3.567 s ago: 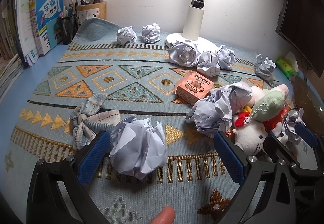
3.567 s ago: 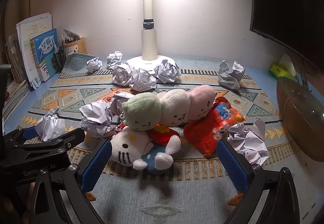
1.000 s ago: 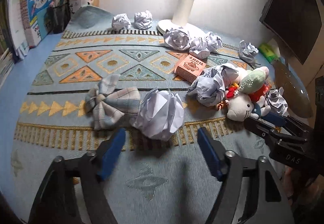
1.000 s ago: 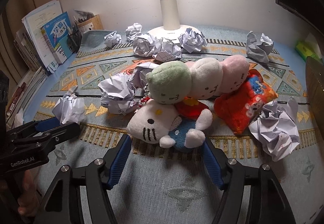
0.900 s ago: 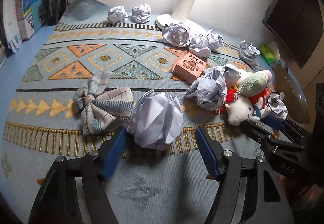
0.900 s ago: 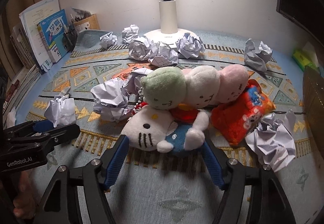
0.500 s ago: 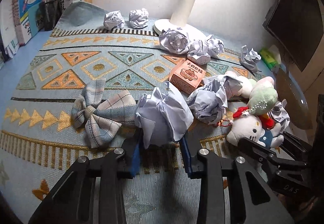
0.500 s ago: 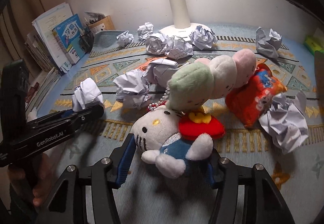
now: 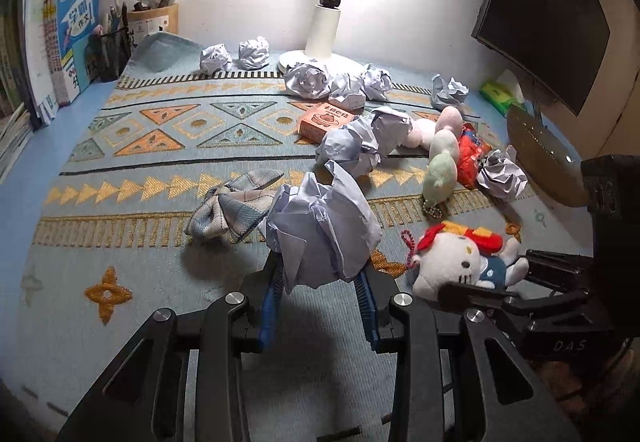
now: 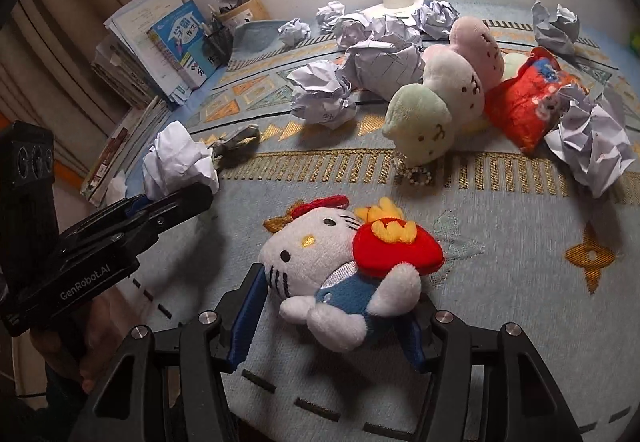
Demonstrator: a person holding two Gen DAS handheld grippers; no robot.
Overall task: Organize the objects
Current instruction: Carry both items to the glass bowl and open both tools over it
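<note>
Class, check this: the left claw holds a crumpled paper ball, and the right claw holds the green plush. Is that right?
Not quite. The left claw does hold the crumpled paper ball, but the right claw holds the white cat plush, as the right wrist view shows. The green plush lies on the mat.

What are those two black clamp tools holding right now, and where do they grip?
The left gripper pinches a crumpled white paper ball by its lower sides. The right gripper squeezes a white cat plush toy across its blue-clad body.
</note>
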